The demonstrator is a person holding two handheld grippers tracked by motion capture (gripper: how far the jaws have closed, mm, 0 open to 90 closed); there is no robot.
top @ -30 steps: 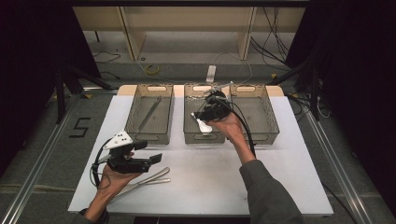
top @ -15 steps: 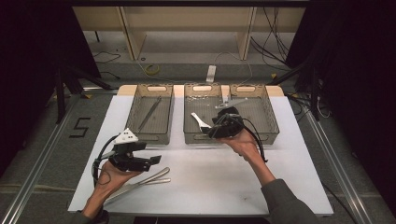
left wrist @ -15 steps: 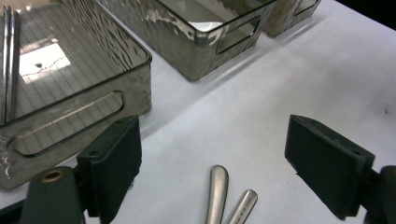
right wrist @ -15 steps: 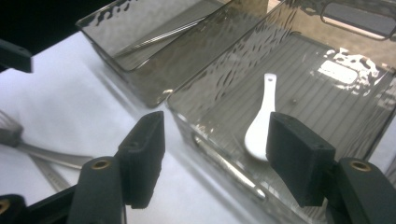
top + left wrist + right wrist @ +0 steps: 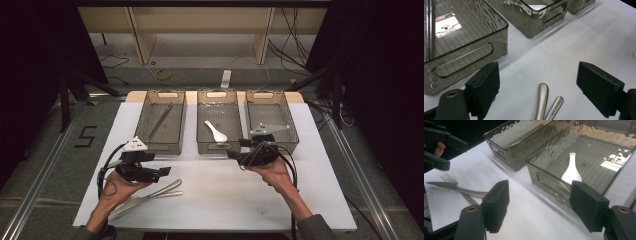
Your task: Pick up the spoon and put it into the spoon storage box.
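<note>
Start at your left: your left tongs hang spread wide and empty just above the white tabletop, and in the left gripper view the handles of the knife and fork lie side by side between the open jaws, not yet touched. From above, that loose cutlery lies crossed on the tabletop beside your left hand, well short of the trays. This is what looks left to sort.

Moving right, the left tray already holds one long slim metal piece lying aslant on its floor; what kind of utensil it is, I cannot tell. The middle tray holds the white spoon, flat on the floor near the front wall, so that piece reads as done. The right tray looks empty as far as its floor shows.

Your right tongs are also spread with nothing between them, hovering over the tabletop just in front of the middle tray.

Judged from this, roughly two items are binned and the knife and fork remain, with your left tongs placed to take one.
</note>
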